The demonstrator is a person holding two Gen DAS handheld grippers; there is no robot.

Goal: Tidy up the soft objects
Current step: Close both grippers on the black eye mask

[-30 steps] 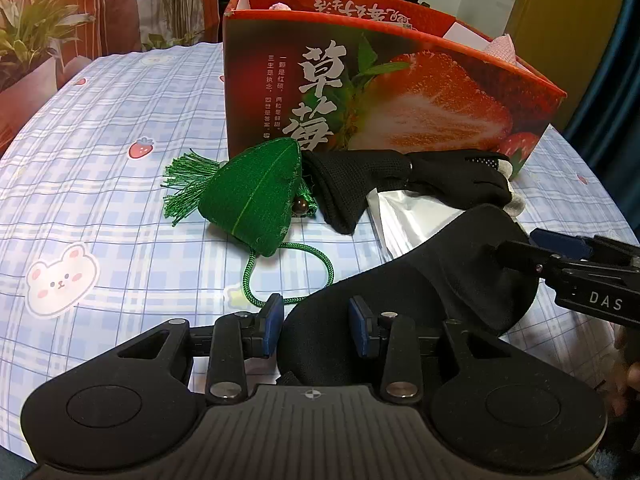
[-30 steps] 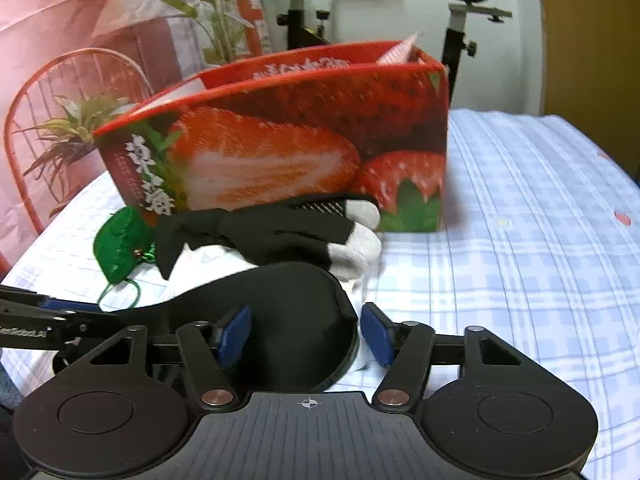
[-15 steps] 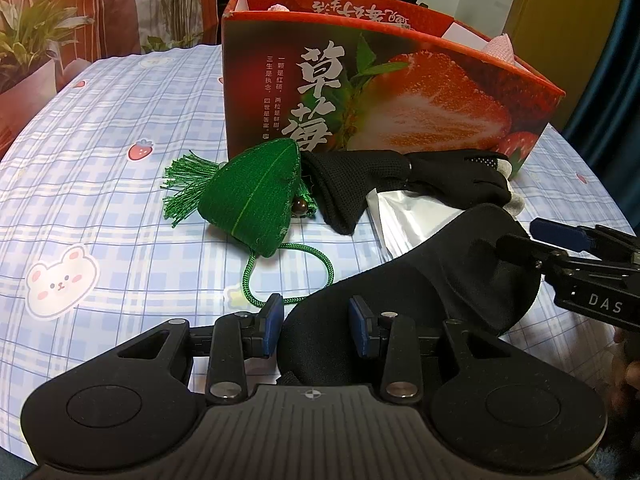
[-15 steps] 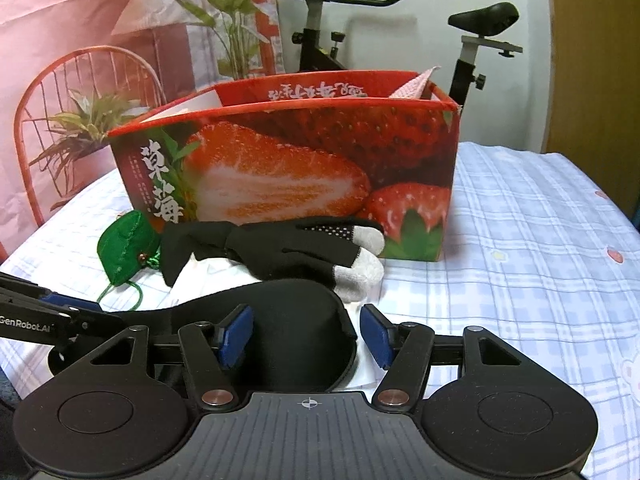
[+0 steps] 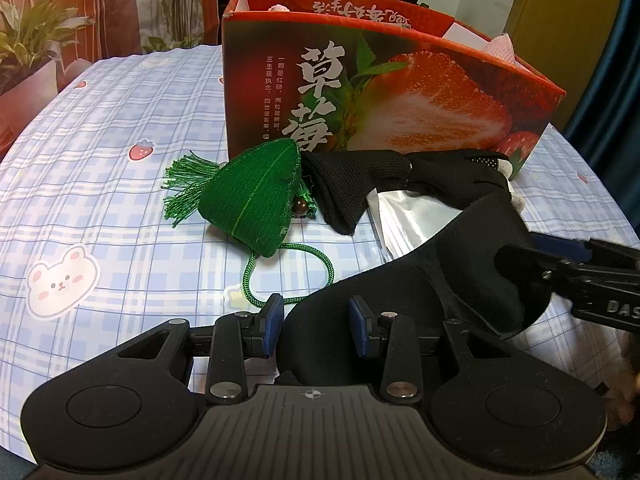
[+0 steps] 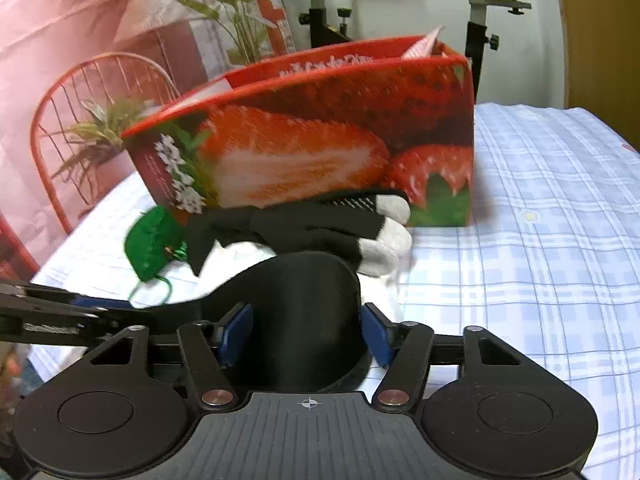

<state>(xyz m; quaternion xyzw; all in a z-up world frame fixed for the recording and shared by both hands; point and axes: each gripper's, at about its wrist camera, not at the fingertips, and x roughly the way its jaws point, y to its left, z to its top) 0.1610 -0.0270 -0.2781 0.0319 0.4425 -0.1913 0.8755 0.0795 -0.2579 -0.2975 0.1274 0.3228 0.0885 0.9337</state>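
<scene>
A black padded eye mask (image 5: 400, 292) (image 6: 304, 300) hangs between both grippers. My left gripper (image 5: 317, 330) is shut on one end of it. My right gripper (image 6: 306, 334) has the other cup between its blue pads; its jaws are closing and pressing on the fabric. It also shows at the right of the left wrist view, as the right gripper (image 5: 532, 252) pinching the mask's edge. Behind lie a green leaf-shaped sachet (image 5: 256, 196) (image 6: 150, 240) with tassel and cord, and a black glove (image 5: 440, 176) (image 6: 320, 228) with white fingertips.
An open red strawberry box (image 5: 380, 92) (image 6: 320, 120) stands behind the soft things, with pink items inside. A silvery plastic packet (image 5: 408, 216) lies under the glove. The table wears a blue plaid cloth (image 5: 100, 184). A red wire chair (image 6: 60, 100) and plants stand beyond the far left edge.
The right wrist view has swung and tilted a little and is now blurred. Its pads have drawn slightly closer on the mask. The left gripper and the other objects have not moved.
</scene>
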